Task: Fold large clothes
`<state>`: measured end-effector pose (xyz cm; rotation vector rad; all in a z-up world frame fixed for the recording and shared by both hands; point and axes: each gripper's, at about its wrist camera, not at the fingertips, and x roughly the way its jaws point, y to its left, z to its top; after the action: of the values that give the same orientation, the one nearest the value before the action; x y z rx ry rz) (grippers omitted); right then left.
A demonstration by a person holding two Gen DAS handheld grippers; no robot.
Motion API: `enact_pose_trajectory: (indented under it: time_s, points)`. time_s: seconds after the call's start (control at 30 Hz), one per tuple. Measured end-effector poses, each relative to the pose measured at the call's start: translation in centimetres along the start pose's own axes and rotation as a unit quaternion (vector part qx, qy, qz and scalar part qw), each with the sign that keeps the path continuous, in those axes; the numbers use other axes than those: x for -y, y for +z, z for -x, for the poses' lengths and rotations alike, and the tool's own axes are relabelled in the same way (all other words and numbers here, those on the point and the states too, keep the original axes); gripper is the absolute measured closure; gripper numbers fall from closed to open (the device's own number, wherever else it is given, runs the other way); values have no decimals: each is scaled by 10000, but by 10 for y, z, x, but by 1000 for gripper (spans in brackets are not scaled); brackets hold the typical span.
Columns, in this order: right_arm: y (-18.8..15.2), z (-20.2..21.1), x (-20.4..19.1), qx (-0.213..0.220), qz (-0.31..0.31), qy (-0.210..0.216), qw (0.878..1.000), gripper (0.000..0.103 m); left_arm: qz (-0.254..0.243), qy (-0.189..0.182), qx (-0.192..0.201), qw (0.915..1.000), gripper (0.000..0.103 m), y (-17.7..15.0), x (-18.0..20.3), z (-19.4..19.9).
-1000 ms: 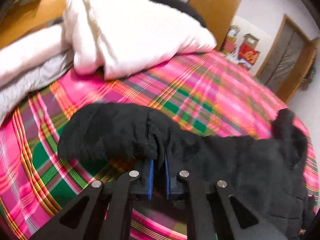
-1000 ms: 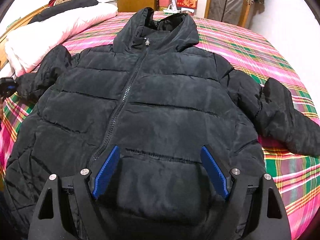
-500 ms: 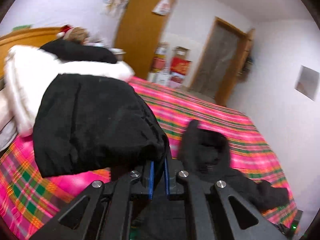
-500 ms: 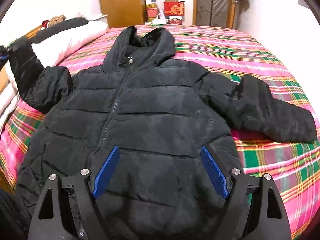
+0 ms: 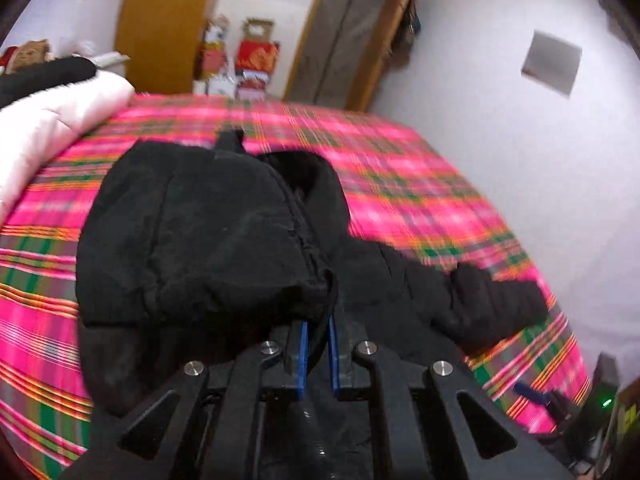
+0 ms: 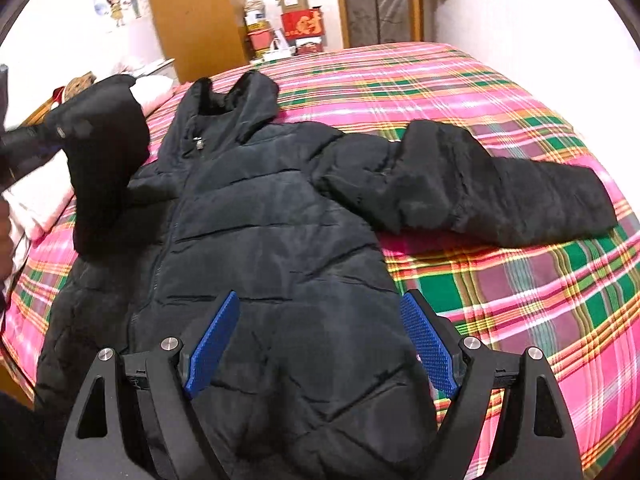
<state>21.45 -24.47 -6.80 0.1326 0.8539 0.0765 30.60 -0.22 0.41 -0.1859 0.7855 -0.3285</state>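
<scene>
A black padded jacket (image 6: pixel 280 240) lies front-up on a bed covered with a pink, green and orange plaid sheet (image 6: pixel 500 280), its hood (image 6: pixel 236 100) toward the far end where a wooden door and stacked red boxes (image 6: pixel 300 24) stand. The left gripper (image 5: pixel 316 316) has its jaws pinched nearly together on the cuff of the jacket's sleeve (image 5: pixel 200 240); the blue pads show only a thin fold of black cloth between them, and the sleeve is lifted off the sheet, bulging over the jacket's body. In the right wrist view that raised sleeve (image 6: pixel 104 148) hangs at the left edge, above the jacket's shoulder and in front of a white quilt (image 6: pixel 40 200). The right gripper (image 6: pixel 320 340) hovers over the lower front of the jacket with its jaws spread wide and nothing gripped between them. The other sleeve (image 6: pixel 500 196) lies flat, stretched out across the sheet to the right.
</scene>
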Motion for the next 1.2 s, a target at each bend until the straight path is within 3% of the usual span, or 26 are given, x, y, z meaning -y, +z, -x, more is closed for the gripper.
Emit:
enact_pose_trajectory:
  time_s: [0.1,0.17,0.33,0.6,0.7,0.83,0.9,0.97,1.03,1.1,1.2]
  points:
    - [-3,-6,4,-41,-84,34,10000,20,-118,-22,-293,9995,92,-14,11,-28]
    - [-4,-8,7,-65,-140,69,9999,20,-136,-146,-507,9985,84,-23,15,-45]
    - [-5,-11,11,-61,-224,96,9997,20,-29,-784,-783,9938,36,-39,23,-62]
    - [-1,-2,11,77,-218,65,9997,20,-48,-1224,-510,9912,29,-37,35,-27]
    - [5,2,3,152,-148,96,9997,20,91,-982,-226,9949,29,-34,12,-3]
    - [18,-3,-15,199,81,95,9997,20,528,-28,90,9986,29,-30,-51,14]
    - [29,-17,-25,136,112,208,9996,20,753,569,64,9955,31,-32,-82,11]
    - [39,-40,-31,-118,61,222,9997,21,997,907,-48,9909,38,-35,-109,4]
    - [47,-70,-37,-341,85,246,9991,22,1251,1066,-323,9859,45,-40,-131,-7]
    - [50,-101,-38,-646,77,143,9978,36,1383,1171,-575,9818,48,-46,-141,-21]
    - [58,-137,-36,-811,170,-126,9965,39,1393,1116,-820,9805,49,-52,-145,-39]
